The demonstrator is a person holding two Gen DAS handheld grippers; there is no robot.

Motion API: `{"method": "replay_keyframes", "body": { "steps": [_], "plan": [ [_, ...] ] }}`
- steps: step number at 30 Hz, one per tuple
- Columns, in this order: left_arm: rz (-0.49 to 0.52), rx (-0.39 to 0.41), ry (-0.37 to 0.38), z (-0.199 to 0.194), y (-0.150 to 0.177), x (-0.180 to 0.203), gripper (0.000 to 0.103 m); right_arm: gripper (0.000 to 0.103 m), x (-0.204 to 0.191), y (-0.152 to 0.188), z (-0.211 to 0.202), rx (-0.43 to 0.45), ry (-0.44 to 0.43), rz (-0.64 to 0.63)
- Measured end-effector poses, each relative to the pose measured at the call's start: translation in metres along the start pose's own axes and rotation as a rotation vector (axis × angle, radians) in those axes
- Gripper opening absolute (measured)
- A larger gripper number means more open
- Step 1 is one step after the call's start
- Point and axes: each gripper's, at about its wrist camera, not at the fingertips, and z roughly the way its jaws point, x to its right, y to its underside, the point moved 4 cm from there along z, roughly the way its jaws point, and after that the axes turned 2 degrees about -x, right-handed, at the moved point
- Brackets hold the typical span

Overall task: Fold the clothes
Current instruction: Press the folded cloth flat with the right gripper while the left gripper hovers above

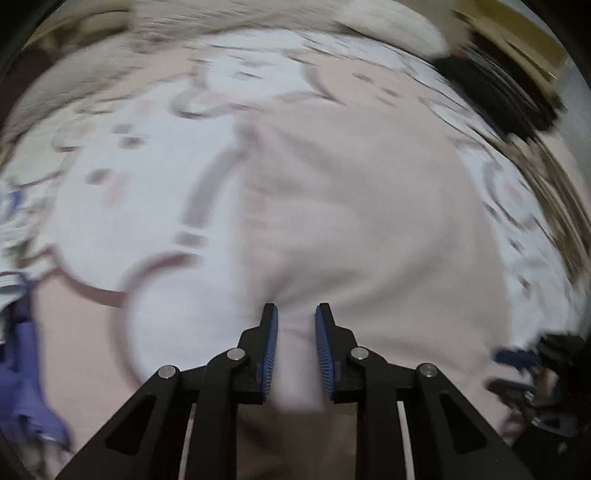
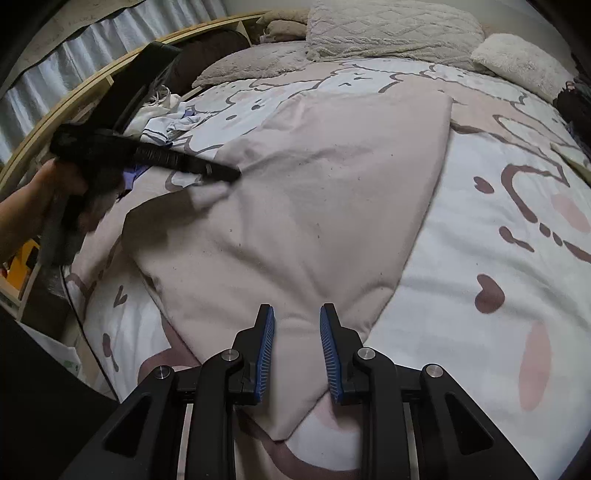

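A pale pink garment (image 2: 314, 184) lies spread on the bed, one corner pointing toward me. In the right wrist view my right gripper (image 2: 296, 310) stands over that near corner. Cloth fills the narrow gap between its blue pads (image 2: 266, 350), and creases run up to the fingertips. My left gripper (image 2: 231, 173), held by a hand (image 2: 26, 210), bites the garment's left edge, which rises to its tip. The left wrist view is smeared by motion. There my left gripper (image 1: 295, 308) has a strip of the garment (image 1: 351, 203) pinched between its pads, with wrinkles fanning out from it.
The bed has a white and pink patterned duvet (image 2: 461, 258). Knitted and fluffy pillows (image 2: 391, 33) line its far end. A heap of white and purple clothes (image 2: 173, 122) lies at the left side by the wooden bed frame (image 2: 74, 92). Dark items (image 2: 576, 99) sit at the far right.
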Motion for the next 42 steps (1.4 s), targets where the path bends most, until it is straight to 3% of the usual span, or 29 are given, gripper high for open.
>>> {"method": "replay_keyframes", "body": {
  "steps": [2,6,8,11,14,17,20,22,27,31,34,36,37,42],
  "plan": [
    [-0.052,0.028,-0.073,-0.008,-0.002,-0.028,0.025,0.026,-0.002,-0.001,0.0,-0.01,0.0,-0.006],
    [-0.083,0.112,0.036,-0.036,0.008,-0.035,0.025,0.026,-0.007,-0.019,-0.01,-0.073,-0.037,-0.016],
    [-0.013,0.151,0.1,-0.048,0.01,-0.016,0.025,0.026,-0.006,-0.037,-0.017,-0.064,-0.049,-0.029],
    [0.11,0.133,0.166,-0.048,0.017,0.024,0.027,0.026,-0.008,-0.074,-0.013,-0.051,0.025,-0.103],
    [0.265,0.103,0.183,-0.039,0.028,0.057,0.027,0.026,-0.015,-0.097,0.017,-0.153,0.062,-0.191],
    [0.368,0.064,0.205,-0.033,0.054,0.067,0.028,0.026,-0.023,-0.108,0.056,-0.289,0.095,-0.284],
    [0.437,0.024,0.181,-0.021,0.078,0.064,0.028,0.026,-0.031,-0.126,0.077,-0.307,0.115,-0.36],
    [0.458,0.042,0.186,-0.02,0.09,0.058,0.028,0.026,-0.035,-0.147,0.091,-0.304,0.12,-0.377],
    [0.478,0.065,0.236,-0.025,0.101,0.05,0.029,0.026,-0.024,-0.203,0.126,-0.278,0.123,-0.303],
    [0.504,0.058,0.258,-0.031,0.108,0.042,0.03,0.026,-0.001,-0.253,0.151,-0.213,0.192,-0.186],
    [0.516,0.059,0.239,-0.04,0.113,0.032,0.03,0.026,0.017,-0.269,0.141,-0.175,0.282,-0.083],
    [0.505,0.066,0.205,-0.046,0.121,0.021,0.036,0.026,0.012,-0.263,0.117,-0.137,0.218,-0.101],
    [0.492,0.067,0.175,-0.047,0.125,0.014,0.047,0.026,0.003,-0.249,0.1,-0.12,0.179,-0.139],
    [0.459,0.096,0.053,-0.055,0.131,-0.004,0.048,0.026,-0.045,-0.151,0.036,-0.103,0.05,-0.31]
  ]
}}
